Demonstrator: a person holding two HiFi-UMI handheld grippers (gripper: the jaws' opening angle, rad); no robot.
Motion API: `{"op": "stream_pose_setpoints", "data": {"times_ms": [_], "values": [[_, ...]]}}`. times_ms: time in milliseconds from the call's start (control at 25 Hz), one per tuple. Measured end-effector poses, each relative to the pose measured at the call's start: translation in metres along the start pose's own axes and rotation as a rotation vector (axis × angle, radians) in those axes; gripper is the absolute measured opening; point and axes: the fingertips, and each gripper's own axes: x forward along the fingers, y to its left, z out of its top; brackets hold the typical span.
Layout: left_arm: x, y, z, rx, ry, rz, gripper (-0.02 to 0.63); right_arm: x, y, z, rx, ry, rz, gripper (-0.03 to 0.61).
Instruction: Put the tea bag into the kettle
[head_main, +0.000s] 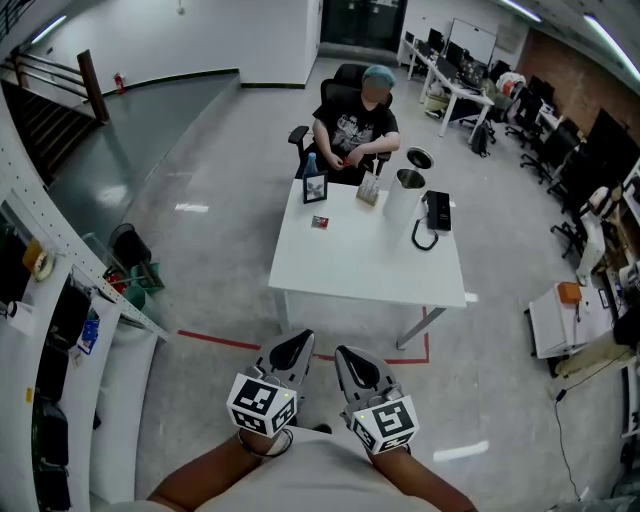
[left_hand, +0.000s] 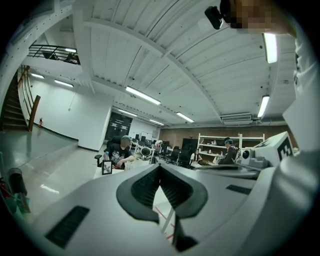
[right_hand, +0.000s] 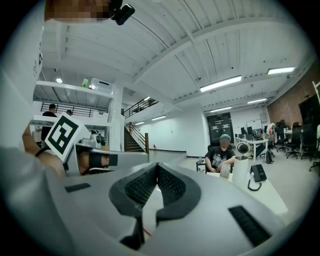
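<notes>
"Tea bag (head_main: 320, 222) first: where is it being shown in the head view?"

"A small reddish packet is being taken for it. It is lying on the white table (head_main: 370, 275), just in front of a picture frame (head_main: 314, 187). The kettle (head_main: 405, 192) is standing upright to its right, apart from it. Its lid is being left open, presumably so that the bag can be dropped straight in."

"And the grippers?"

"The left gripper (head_main: 300, 338) and the right gripper (head_main: 343, 352) are being held side by side, well short of the table's near edge and pointed at it. Nothing is being carried, since the packet is not yet within reach."

"What is being shown in the left gripper view?"

"The left jaws are being pressed together at their tips, with nothing between the ribbed pads. Beyond them the picture frame (left_hand: 107, 167) and a seated person (left_hand: 122, 150) are being framed. The packet is too small to be made out."

"And in the right gripper view?"

"The right jaws are likewise being held closed on nothing. The kettle (right_hand: 240, 172) is being seen past them beside a telephone (right_hand: 257, 172), so this gripper is probably being lined up with that side of the table. An opening of the jaws is being called for before any pickup."
</notes>
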Motion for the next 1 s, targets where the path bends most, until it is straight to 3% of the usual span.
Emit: {"op": "stream_pose_setpoints", "data": {"times_ms": [560,1000], "values": [[0.074,0.026,0.003,-0.019,0.013,-0.065,0.009,0.033,-0.061,-0.003,0.045,0.019,-0.077,0.011],[0.143,0.084,-0.003,-0.007,0.06,-0.105,0.008,0.103,-0.109,-0.015,0.083,0.057,-0.137,0.011]]}}
